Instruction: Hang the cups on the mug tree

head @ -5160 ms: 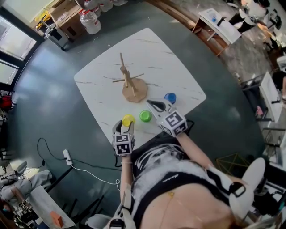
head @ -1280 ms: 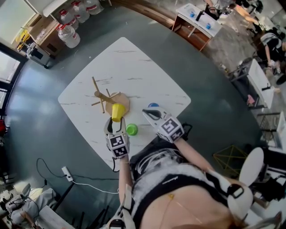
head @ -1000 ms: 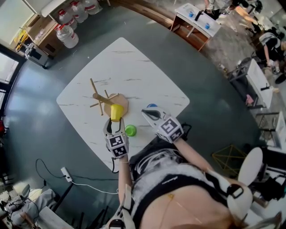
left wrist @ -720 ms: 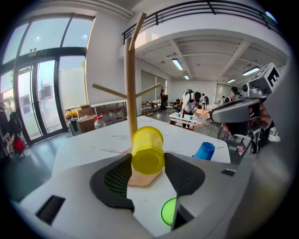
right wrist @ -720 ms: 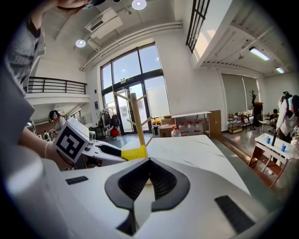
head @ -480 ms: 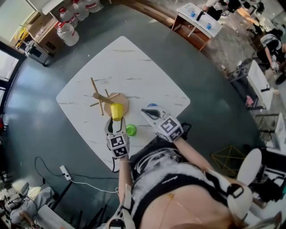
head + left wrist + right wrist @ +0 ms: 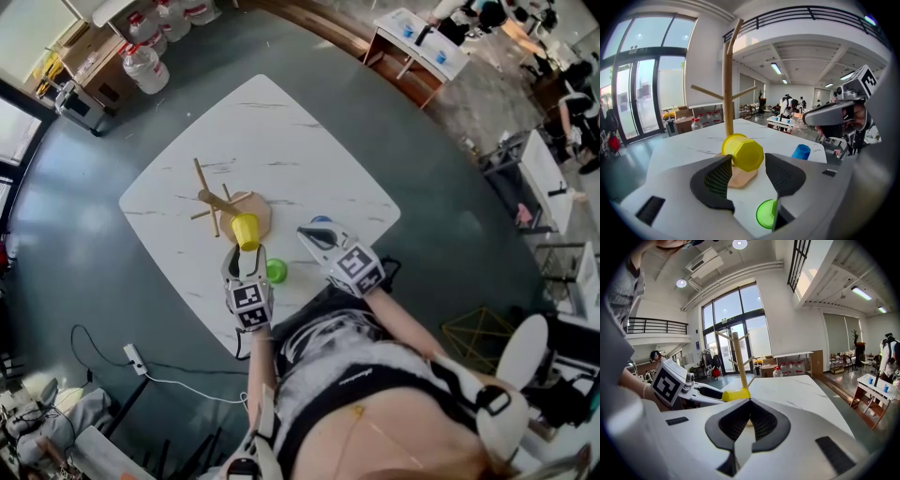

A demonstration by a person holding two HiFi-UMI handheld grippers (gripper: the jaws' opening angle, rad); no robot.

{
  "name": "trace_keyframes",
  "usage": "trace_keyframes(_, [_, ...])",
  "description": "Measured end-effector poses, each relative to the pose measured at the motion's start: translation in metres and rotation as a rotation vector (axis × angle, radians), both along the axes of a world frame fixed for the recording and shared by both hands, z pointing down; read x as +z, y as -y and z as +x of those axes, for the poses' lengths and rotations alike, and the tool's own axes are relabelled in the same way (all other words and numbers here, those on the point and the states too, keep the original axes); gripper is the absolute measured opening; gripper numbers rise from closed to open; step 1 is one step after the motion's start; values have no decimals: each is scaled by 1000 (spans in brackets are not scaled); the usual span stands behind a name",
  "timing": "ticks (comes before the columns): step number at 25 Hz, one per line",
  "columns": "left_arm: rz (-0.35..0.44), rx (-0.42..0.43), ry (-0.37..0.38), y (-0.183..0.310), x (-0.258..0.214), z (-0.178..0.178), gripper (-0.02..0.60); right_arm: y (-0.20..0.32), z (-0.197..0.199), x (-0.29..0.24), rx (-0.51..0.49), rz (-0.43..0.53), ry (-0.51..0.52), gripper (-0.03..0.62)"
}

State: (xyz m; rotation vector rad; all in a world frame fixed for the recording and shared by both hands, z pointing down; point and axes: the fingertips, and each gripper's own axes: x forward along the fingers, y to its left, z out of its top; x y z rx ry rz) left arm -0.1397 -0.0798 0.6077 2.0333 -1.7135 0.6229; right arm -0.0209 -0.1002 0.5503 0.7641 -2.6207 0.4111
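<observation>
Fingers [image 7: 715, 180] of the left gripper [image 7: 748, 159] pinch the yellow cup [image 7: 746, 153] sideways, its base facing back between the fingertips. Straight beyond them rises the wooden mug tree [image 7: 727, 93], its pegs all bare and higher than the cup. Below the right-hand finger the green cup [image 7: 766, 214] sits on the white table [image 7: 281, 131]; the blue cup [image 7: 801, 152] sits farther out past that finger. The right gripper [image 7: 750, 403] has its fingers pressed together, empty. No cup appears hung; all three are left to do.

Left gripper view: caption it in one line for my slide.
Left gripper grips the yellow cup sideways before the mug tree; green cup and blue cup sit on the table.
</observation>
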Motion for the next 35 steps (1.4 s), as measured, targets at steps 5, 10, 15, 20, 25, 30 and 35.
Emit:
trace_keyframes(5, [0, -6, -22, -5, 2, 0, 235, -3, -4, 0, -12, 4, 4, 3])
trace_keyframes(10, [-6, 1, -32, -11, 2, 1, 252, -5, -7, 1, -20, 3, 3, 3])
trace_keyframes(15, [-15, 11, -44, -17, 4, 4, 267, -8, -10, 2, -26, 5, 10, 3])
trace_keyframes(20, [-29, 36, -59, -24, 8, 8, 288, -12, -15, 1, -36, -4, 0, 3])
trace_keyframes(25, [-50, 63, -76, -35, 11, 15, 288, -13, -21, -1, -31, 9, 23, 3])
trace_keyframes(30, [-73, 86, -93, -44, 18, 18, 293, -17, -24, 2, -35, -6, 8, 4])
trace_keyframes(35, [-100, 109, -122, -52, 23, 19, 293, -19, -30, 3, -39, 1, 12, 3])
